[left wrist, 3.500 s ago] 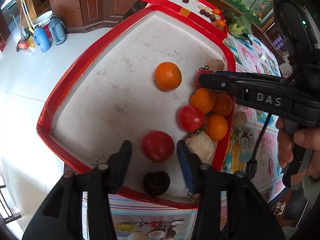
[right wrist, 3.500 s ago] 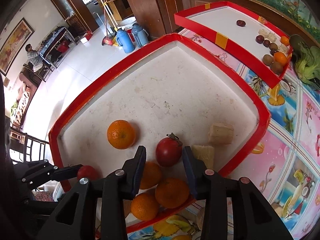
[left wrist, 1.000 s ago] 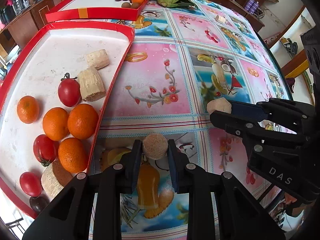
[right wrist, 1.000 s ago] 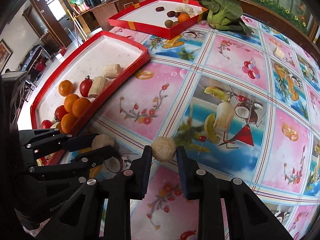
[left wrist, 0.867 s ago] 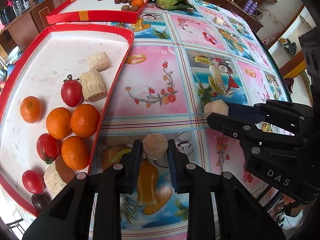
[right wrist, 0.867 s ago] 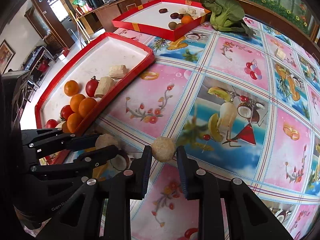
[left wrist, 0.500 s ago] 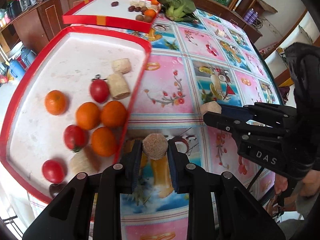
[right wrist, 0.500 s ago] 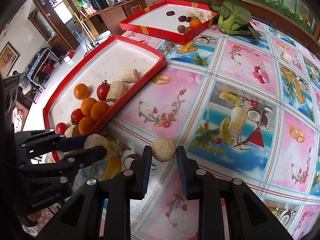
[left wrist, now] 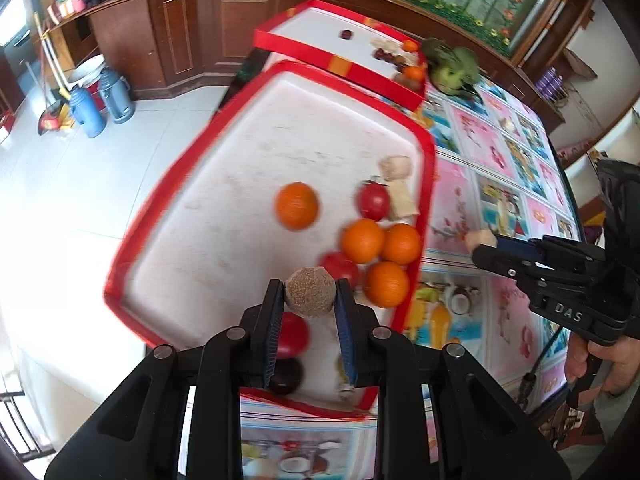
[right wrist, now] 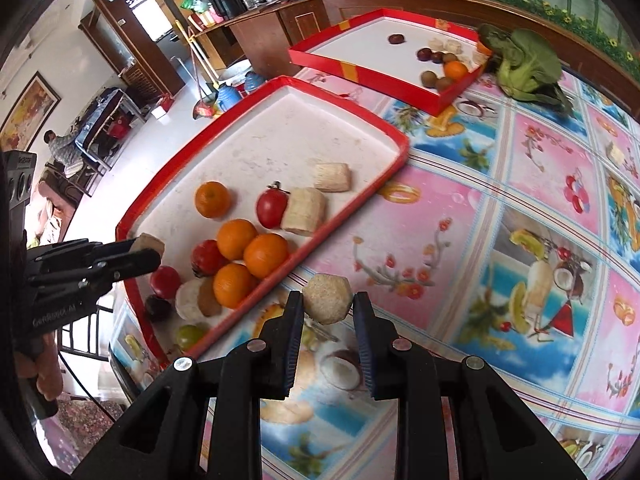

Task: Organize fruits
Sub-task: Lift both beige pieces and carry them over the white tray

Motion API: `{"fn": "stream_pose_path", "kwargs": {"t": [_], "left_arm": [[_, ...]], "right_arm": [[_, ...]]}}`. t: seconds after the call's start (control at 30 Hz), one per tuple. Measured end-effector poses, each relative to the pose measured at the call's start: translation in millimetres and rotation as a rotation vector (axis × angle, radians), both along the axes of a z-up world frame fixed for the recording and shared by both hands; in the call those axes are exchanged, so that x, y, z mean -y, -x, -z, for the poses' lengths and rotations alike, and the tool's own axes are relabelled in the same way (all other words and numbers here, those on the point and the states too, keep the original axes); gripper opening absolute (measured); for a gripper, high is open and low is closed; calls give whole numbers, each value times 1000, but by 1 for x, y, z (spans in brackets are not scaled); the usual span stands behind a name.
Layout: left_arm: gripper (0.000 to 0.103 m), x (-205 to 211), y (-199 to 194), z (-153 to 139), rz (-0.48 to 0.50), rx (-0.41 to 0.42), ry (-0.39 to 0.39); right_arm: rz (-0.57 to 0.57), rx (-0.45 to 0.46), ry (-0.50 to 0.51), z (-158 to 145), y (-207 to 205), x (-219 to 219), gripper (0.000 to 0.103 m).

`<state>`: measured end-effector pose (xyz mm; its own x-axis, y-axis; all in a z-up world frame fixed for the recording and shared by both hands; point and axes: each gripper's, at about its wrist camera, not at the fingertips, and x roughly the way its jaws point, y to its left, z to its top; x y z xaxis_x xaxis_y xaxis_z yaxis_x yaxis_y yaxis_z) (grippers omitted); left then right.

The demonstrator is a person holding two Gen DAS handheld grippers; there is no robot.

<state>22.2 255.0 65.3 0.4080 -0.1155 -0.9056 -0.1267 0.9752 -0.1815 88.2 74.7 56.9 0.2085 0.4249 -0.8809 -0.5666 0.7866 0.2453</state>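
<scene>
Carrying | left gripper (left wrist: 310, 308) pinching brown chunk (left wrist: 310, 293) over near tray (left wrist: 428, 184) | right gripper (right wrist: 327, 312) pinching pale chunk (right wrist: 327, 298), lower centre, outside tray | both unplaced

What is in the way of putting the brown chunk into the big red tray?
Nothing visible. The left hand-held gripper holds the brown chunk above the red tray; bare white floor lies left of the oranges.

Black tongs (left wrist: 310, 320), blue pads (left wrist: 267, 334), silver screws
</scene>
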Motion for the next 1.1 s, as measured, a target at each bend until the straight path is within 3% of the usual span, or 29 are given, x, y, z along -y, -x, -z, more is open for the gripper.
{"fn": "stream_pose_path", "kwargs": {"t": [0.17,0.57,0.97,1.1], "left_arm": [[23,-26,-7,14,-42,-25,7],[23,-38,-19,38,-49,-61,29],[23,-33,-25,42,0,-69,-9],[23,-32,-21,42,9,-68,-7]], "right_arm": [[-45,0,-11,-4,-1,-31,25],[-124,27,50,8,-25,-108,25],[-208,92,128,23,-27,-147,26],[-197,58,105,23,-31,-146,26]]}}
